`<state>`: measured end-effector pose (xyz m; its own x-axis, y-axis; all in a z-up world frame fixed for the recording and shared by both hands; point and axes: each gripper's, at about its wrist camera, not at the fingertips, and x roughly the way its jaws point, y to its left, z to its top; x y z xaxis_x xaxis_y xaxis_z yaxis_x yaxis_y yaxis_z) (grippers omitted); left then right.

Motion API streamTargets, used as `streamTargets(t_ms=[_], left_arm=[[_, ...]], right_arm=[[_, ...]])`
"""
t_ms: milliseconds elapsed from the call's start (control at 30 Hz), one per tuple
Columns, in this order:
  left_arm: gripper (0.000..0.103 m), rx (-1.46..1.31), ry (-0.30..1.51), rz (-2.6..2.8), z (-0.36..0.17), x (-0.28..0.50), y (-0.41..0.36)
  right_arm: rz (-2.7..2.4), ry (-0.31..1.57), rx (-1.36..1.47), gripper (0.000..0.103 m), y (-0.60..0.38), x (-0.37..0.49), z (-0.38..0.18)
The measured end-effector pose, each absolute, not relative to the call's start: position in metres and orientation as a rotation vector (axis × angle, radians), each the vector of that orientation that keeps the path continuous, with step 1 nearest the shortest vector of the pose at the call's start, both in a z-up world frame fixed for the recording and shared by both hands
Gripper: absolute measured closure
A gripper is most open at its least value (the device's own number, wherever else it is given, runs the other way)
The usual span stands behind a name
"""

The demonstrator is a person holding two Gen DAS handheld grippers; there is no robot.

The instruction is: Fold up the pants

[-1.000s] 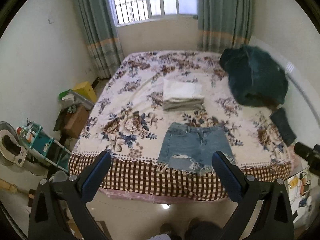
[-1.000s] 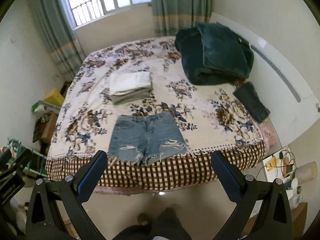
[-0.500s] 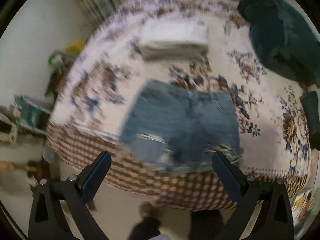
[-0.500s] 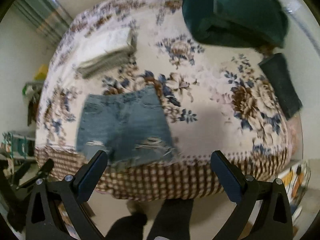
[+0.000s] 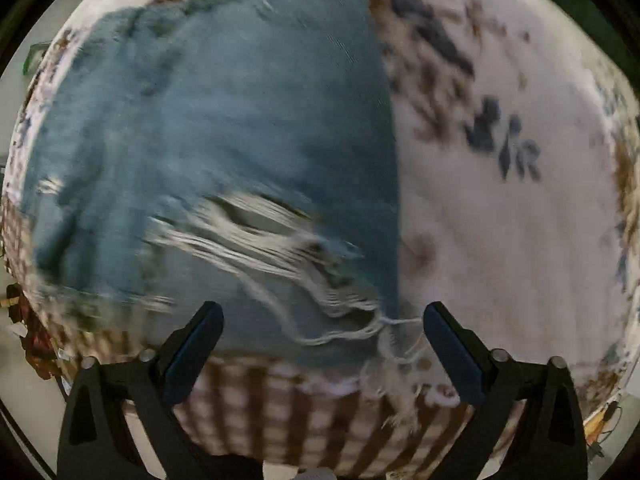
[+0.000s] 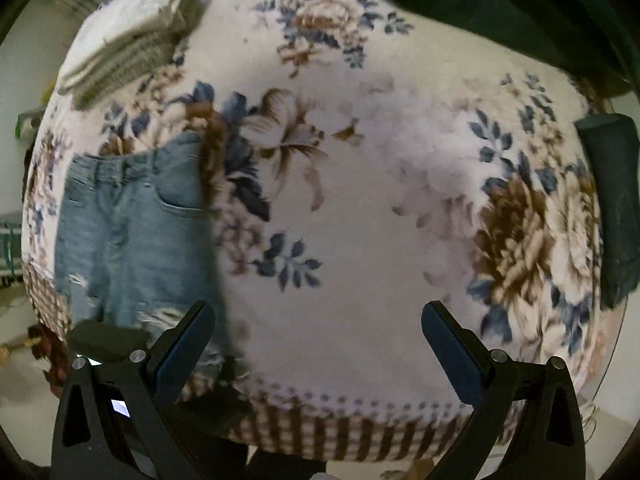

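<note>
Denim shorts (image 5: pixel 208 152) lie flat on the floral bedspread (image 5: pixel 500 240), filling the left-wrist frame's left and centre. Left gripper (image 5: pixel 322 328) and right gripper (image 6: pixel 318 324) both gape wide, grasping nothing. Folded cloth stack (image 6: pixel 128 40) sits upper left in the right-wrist view.

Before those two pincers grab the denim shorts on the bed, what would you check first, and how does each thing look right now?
1. Left gripper open: ok, its fingers are spread wide.
2. Right gripper open: ok, also spread, holding nothing.
3. Denim shorts lying flat: ok, spread out, waistband away from the bed edge.
4. Left gripper lined up on the hem: ok, the frayed hem sits between its fingers.
5. Right gripper lined up on the shorts: not ok, it faces mostly bare floral bedspread; the shorts lie off to its left.
6. Contact with the fabric: cannot tell, the left view is blurred.
</note>
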<state>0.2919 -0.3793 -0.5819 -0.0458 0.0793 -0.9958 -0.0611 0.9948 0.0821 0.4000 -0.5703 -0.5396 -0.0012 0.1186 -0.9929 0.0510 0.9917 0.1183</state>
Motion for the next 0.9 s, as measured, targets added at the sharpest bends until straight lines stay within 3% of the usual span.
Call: streamTargets(t_ms=[33,100,133,200,500,533,567,600,667,733,900], left_arm=[[0.031,0.02,1.606,0.131,-0.587,0.29,-0.381],[0.044,-0.009,1.583,0.16,-0.587,0.29,-0.376],[0.065,-0.063,1.549,0.166,-0.58,0.289,-0.368],[0.097,-0.121,1.502,0.175,-0.563,0.288,-0.354],[0.099,-0.185,1.438,0.198,-0.497,0.292,-0.308],[0.099,-0.185,1.434,0.198,-0.491,0.294,-0.303],[0.099,-0.19,1.428,0.197,-0.487,0.295,-0.295],[0.099,-0.201,1.421,0.193,-0.481,0.297,-0.288],[0.099,-0.21,1.402,0.184,-0.467,0.297,-0.277],[0.099,-0.23,1.378,0.175,-0.452,0.292,-0.259],[0.1,-0.311,1.316,0.173,-0.404,0.276,-0.203]], right_arm=[[0.06,1.58,0.131,0.0,-0.57,0.404,-0.549],[0.087,1.589,0.132,0.0,-0.56,0.41,-0.562],[0.108,1.592,0.14,0.0,-0.557,0.415,-0.568],[0.162,1.596,0.177,0.0,-0.543,0.425,-0.578],[0.34,1.636,0.324,0.003,-0.447,0.503,-0.642],[0.342,1.647,0.333,0.012,-0.438,0.51,-0.65],[0.349,1.66,0.335,0.036,-0.429,0.515,-0.657],[0.354,1.665,0.338,0.069,-0.424,0.519,-0.661],[0.318,1.66,0.32,0.09,-0.415,0.522,-0.661],[0.278,1.613,0.299,0.096,-0.409,0.52,-0.646],[0.278,1.536,0.296,0.098,-0.379,0.505,-0.579]])
